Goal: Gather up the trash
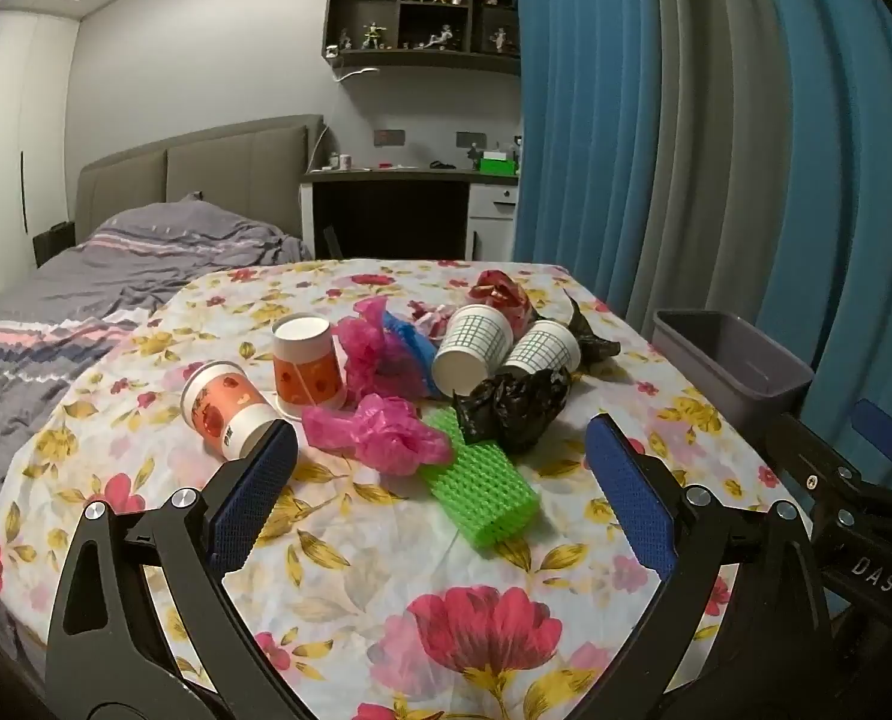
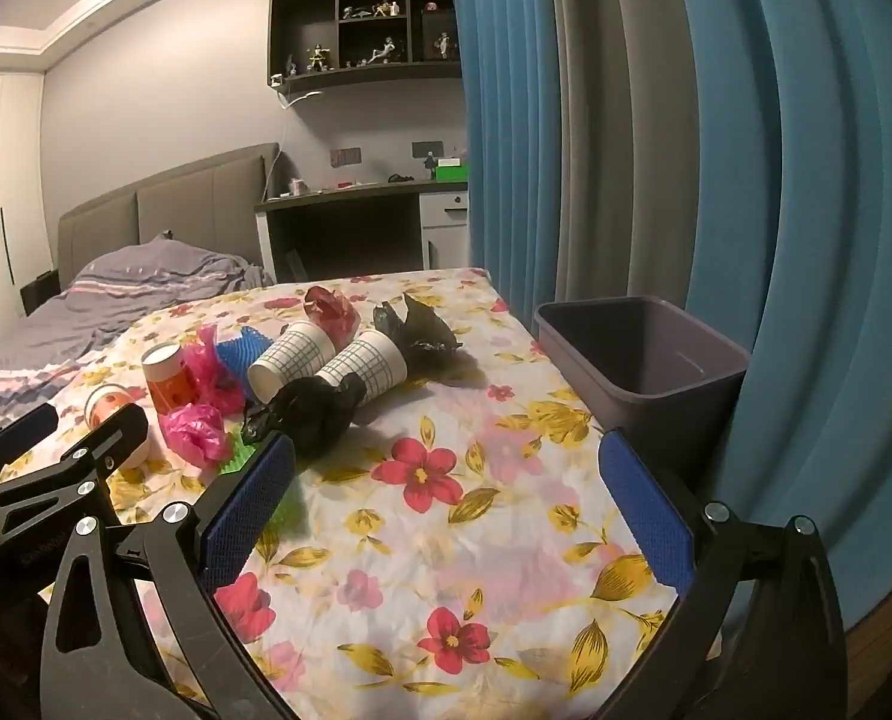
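A table with a flowery cloth [image 1: 386, 570] has a pile of trash on it. There are paper cups [image 1: 472, 348], pink bags [image 1: 386, 432], a black bag [image 1: 511, 408] and a green mesh tube [image 1: 481, 492], all close together. A gray bin [image 2: 643, 354] sits just beside the table, by the blue curtain [image 2: 745, 180]. The left claw [image 1: 440, 504] is wide open and holds nothing. The right claw [image 2: 446, 516] is wide open too, with only cloth under it.

Both wrist views look down-forward over the table [image 1: 386, 570]; shared: trash pile (close).
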Motion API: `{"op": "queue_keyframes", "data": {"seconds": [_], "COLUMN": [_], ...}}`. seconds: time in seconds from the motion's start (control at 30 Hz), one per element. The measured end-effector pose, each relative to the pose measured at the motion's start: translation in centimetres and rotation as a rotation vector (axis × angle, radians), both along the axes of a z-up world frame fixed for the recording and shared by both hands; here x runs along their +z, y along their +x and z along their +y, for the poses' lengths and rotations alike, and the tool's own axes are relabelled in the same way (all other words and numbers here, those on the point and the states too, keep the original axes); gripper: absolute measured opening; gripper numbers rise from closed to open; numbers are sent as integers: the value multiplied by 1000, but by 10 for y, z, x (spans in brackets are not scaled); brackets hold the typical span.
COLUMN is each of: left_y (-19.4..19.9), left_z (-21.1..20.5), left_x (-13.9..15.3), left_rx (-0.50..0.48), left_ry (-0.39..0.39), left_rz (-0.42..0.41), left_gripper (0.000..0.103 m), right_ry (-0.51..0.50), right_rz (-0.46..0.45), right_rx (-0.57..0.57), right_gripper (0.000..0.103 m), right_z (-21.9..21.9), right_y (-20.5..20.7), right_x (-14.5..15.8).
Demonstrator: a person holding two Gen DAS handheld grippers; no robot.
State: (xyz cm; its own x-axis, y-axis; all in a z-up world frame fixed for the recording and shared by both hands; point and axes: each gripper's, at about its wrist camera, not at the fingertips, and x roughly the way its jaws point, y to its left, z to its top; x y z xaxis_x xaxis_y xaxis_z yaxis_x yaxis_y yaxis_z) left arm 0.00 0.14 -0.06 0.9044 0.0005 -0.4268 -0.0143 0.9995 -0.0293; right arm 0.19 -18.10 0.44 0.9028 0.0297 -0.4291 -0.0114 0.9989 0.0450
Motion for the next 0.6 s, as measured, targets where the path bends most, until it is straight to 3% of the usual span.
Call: {"op": "queue_keyframes", "data": {"seconds": [0.6], "left_y": [0], "left_z": [1], "left_x": [1], "left_rx": [-1], "left_ry": [-5], "left_rz": [-1], "left_gripper": [96], "right_ry": [3], "right_rz": [-4], "right_rx": [-2], "right_gripper": [98], "right_z": [-1], "right_y": [-1], "right_x": [1]}}
